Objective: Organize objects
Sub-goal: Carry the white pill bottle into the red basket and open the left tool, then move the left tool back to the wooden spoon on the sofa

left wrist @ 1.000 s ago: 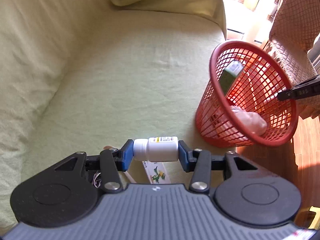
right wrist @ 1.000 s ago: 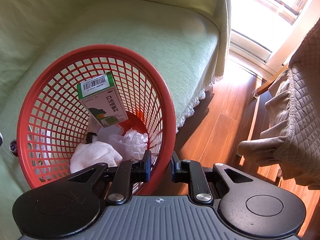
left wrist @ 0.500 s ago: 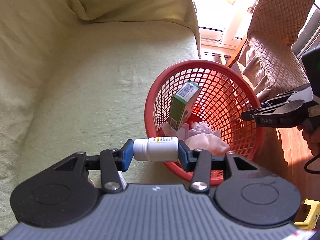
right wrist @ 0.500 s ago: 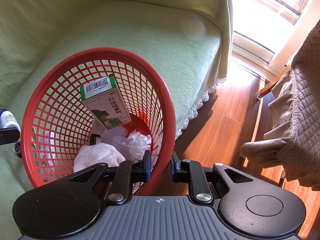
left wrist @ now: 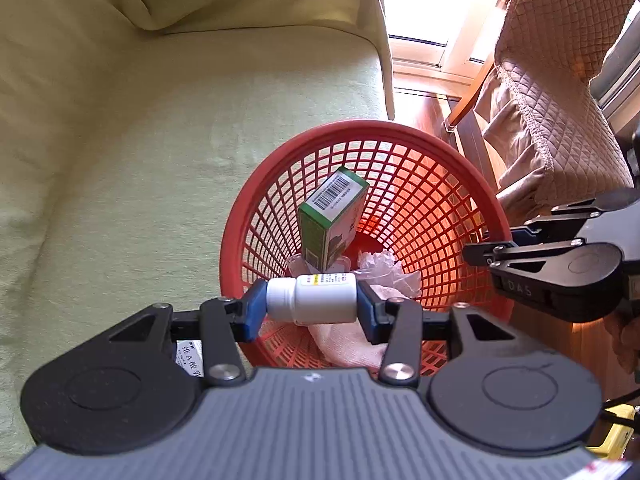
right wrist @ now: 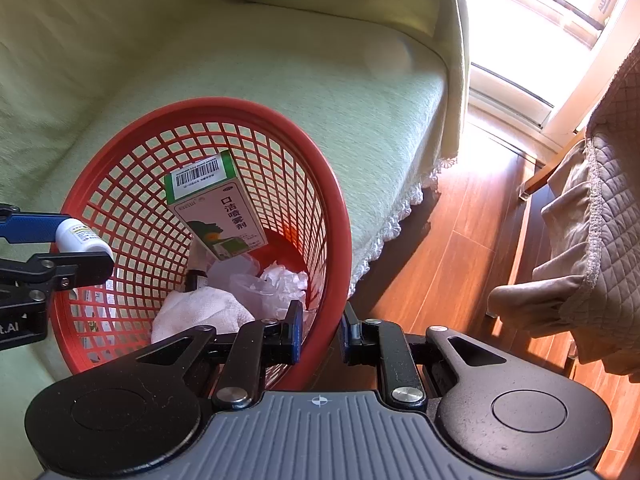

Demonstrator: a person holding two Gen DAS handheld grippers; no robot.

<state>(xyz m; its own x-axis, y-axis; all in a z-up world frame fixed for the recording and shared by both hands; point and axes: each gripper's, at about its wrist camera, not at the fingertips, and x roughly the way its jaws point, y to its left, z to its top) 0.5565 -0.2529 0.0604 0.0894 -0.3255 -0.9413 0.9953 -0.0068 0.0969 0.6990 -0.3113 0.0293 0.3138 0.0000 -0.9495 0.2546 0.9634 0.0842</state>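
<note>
The left hand-held gripper [left wrist: 311,306] clamps a smooth white plastic bottle [left wrist: 311,297] lengthwise between its blue pads, cap to one side, over the near rim of the basket [left wrist: 404,129]. The right hand-held gripper [right wrist: 319,330] is nearly closed, pinching the basket's rim between its pads. The basket is round, red plastic lattice, and rests on the sofa [left wrist: 152,152] near its edge. Inside it lie a white cloth [right wrist: 200,310], crumpled clear plastic [right wrist: 264,280] and a green-and-white carton [right wrist: 214,206] leaning against the wall, barcode end up. Another printed pack [left wrist: 190,356] lies on the sofa under the left gripper. The sofa has a pale green woven cover; beyond it are a wooden floor [right wrist: 460,248] and a quilted brown chair cover [left wrist: 560,92].
</note>
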